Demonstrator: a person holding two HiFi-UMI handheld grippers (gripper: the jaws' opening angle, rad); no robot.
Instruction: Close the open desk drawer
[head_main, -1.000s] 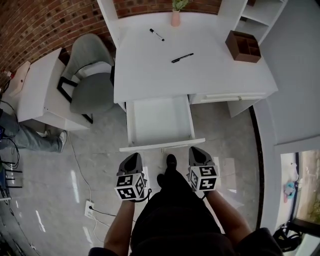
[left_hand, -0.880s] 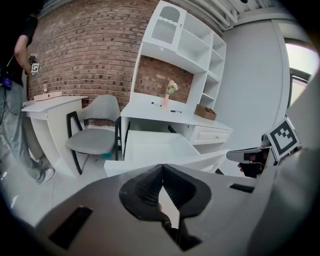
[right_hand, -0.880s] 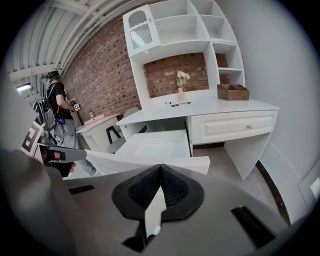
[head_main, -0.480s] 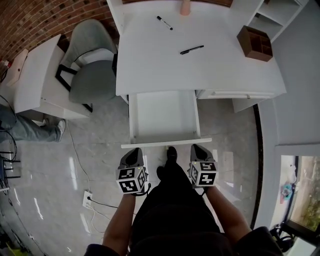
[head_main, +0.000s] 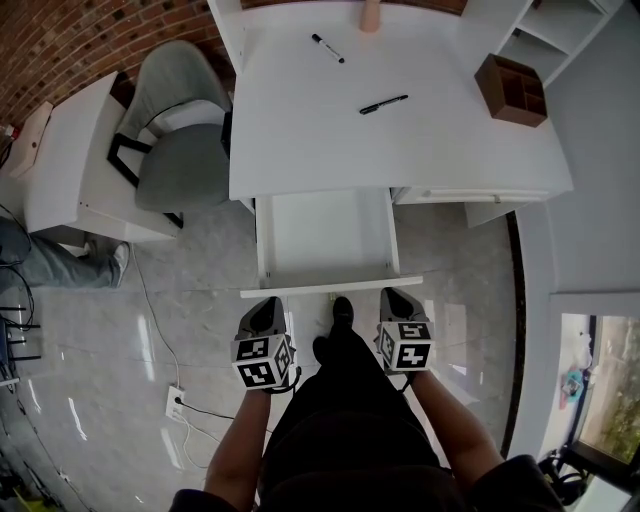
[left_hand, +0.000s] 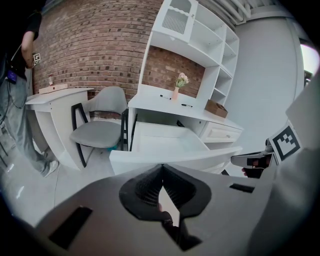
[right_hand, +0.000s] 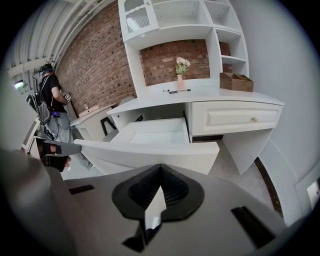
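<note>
Right now, in the head view, the white open desk drawer (head_main: 322, 235) juts from the white desk (head_main: 330, 140) at centre frame and looks empty. Its front panel (head_main: 330, 287) lies lowest. The left gripper (head_main: 268, 304) and right gripper (head_main: 393, 297) sit just below that panel, near its two ends; whether they touch it I cannot tell.

In the left gripper view, the jaws are pressed together on nothing, with the panel (left_hand: 150, 159) just above them.

In the right gripper view, the jaws likewise meet empty, and the panel (right_hand: 165, 152) lies just beyond.

To my eye, a push harder on one side could skew the drawer and jam it. Narrow tips might also slip off the panel's edge.
</note>
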